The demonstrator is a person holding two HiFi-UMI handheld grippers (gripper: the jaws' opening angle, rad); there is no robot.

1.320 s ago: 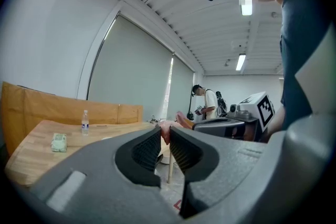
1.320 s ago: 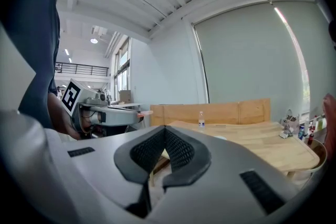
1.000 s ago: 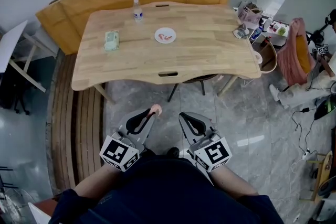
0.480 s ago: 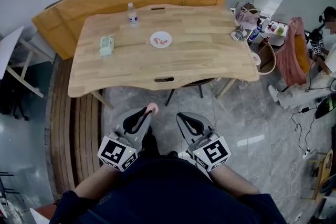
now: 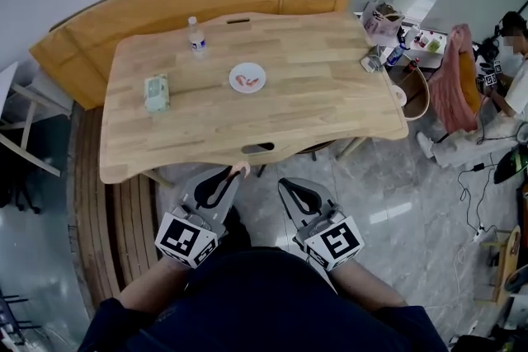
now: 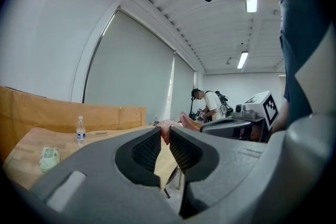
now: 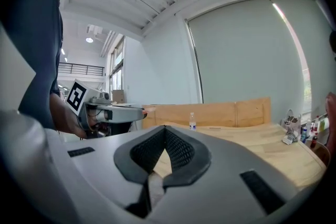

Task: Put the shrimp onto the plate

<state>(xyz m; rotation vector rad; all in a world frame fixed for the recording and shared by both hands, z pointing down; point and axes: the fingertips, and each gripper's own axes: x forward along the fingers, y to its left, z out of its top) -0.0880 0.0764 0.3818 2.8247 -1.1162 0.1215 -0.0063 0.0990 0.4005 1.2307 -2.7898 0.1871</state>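
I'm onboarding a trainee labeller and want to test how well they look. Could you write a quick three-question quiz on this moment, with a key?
1. True or false: the left gripper is pinching a pink shrimp at its jaw tips.
2. Where is the small white round plate?
A. On the light wooden table
B. On the grey floor
C. On the curved wooden bench
3. Fill in the blank: the right gripper has its jaws ____, with nothing between them.

Key: 1 true; 2 A; 3 shut.
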